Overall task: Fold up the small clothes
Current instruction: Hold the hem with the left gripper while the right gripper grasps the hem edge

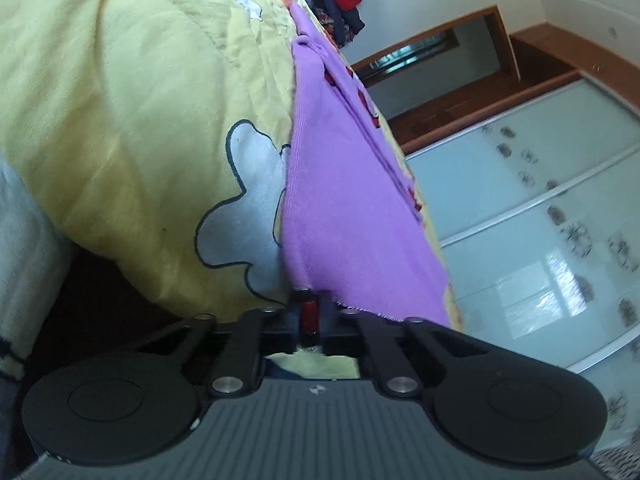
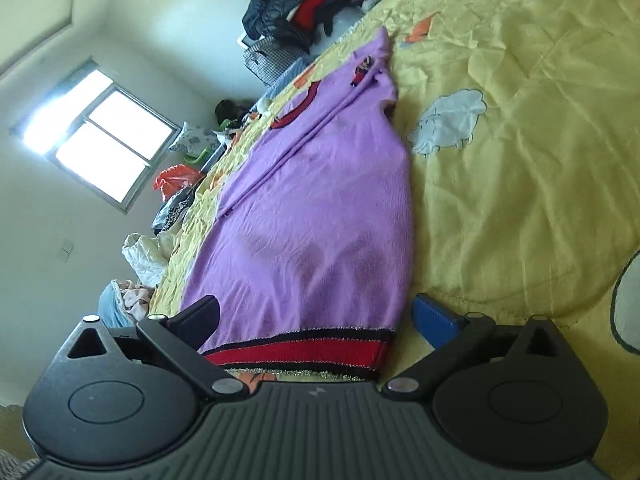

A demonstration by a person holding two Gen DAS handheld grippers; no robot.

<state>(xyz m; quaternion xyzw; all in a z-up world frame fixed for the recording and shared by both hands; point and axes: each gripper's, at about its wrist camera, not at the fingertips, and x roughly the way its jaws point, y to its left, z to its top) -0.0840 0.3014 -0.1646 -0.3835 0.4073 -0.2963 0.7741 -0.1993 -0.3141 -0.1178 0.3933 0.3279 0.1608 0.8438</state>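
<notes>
A small purple knit sweater (image 2: pixel 312 208) with a red and black striped hem (image 2: pixel 304 350) lies on a yellow bedspread (image 2: pixel 520 160). My right gripper (image 2: pixel 316 316) is open, its fingers either side of the hem, one black finger (image 2: pixel 200 316) at the left, one blue finger (image 2: pixel 436 318) at the right. In the left wrist view the sweater (image 1: pixel 344 200) stretches away from my left gripper (image 1: pixel 310 308), which is shut on the sweater's hem edge; a bit of red hem shows between the jaws.
A pile of dark and red clothes (image 2: pixel 304 0) lies at the bed's far end. Bags and clutter (image 2: pixel 176 184) sit along the bed's far side under a window (image 2: pixel 100 140). A glass sliding wardrobe (image 1: pixel 540 240) stands beyond the bed.
</notes>
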